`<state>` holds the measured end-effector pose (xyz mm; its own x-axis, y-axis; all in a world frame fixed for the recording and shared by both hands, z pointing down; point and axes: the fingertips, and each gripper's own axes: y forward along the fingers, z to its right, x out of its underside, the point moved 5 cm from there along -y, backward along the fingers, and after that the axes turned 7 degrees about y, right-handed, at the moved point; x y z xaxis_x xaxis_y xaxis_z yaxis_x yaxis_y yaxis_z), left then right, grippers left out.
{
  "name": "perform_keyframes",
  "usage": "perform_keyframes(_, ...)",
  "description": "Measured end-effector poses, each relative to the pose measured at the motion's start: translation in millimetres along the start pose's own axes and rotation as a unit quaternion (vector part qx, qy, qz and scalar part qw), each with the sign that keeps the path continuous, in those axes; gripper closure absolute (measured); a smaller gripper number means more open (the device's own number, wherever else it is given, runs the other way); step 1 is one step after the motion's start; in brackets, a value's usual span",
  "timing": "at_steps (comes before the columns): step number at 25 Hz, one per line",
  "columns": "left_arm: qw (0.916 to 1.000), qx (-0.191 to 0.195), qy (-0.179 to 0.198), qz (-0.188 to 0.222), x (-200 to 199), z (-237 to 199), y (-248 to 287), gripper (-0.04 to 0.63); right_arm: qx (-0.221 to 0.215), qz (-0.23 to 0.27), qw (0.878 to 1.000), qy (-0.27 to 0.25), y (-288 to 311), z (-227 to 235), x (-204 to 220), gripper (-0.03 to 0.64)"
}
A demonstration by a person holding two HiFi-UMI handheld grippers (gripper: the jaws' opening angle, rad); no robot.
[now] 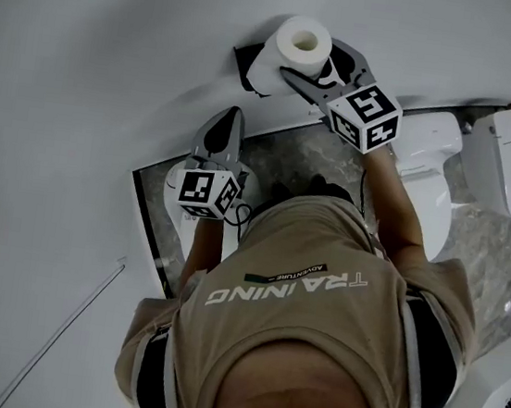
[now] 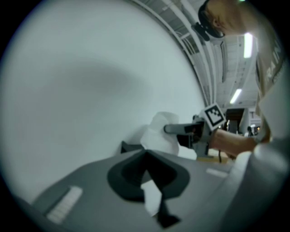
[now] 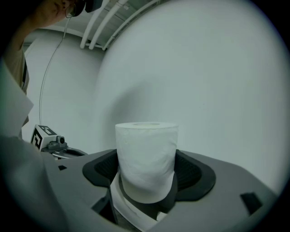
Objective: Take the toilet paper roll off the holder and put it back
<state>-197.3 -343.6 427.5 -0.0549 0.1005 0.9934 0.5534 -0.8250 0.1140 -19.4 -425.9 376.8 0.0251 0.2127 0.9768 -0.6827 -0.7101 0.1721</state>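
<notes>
Head view, upper centre: the white toilet paper roll [image 1: 294,37] stands against the pale wall [image 1: 88,55] with its cardboard core open toward the camera. The grey two-jaw right gripper [image 1: 311,66] is clenched on it, one jaw on each side of the roll. Just left of the roll, the black wall-mounted holder [image 1: 246,65] projects from the wall. The roll overlaps its edge, and whether it sits on the holder cannot be told.

Right gripper view, centre: the roll is upright between the dark jaw pads [image 3: 192,170], grasped at its lower half. A loose tail of paper [image 3: 129,208] hangs below it.

Head view, centre left: the grey left gripper [image 1: 229,122] points at the wall below the holder, well apart from the roll. Left gripper view: its jaws are closed together at the tips and grasp nothing. The roll and the right gripper appear beyond them, right of centre, against the wall.

Head view, right: a white toilet [image 1: 429,165] stands on the grey marbled floor [image 1: 289,161]. The person's beige printed shirt [image 1: 315,318] fills the lower centre.
</notes>
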Motion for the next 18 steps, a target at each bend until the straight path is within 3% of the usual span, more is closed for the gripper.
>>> perform_keyframes(9,0.9997,0.023,0.005,-0.002,14.0,19.4,-13.2,0.595,0.018,0.026,1.0,-0.001,-54.0,-25.8,6.9,0.284)
perform_keyframes(18,0.9998,-0.013,0.011,-0.005,9.2,70.7,-48.6,0.595,-0.023,0.029,0.999,-0.003,-121.2,-50.7,25.3,0.284)
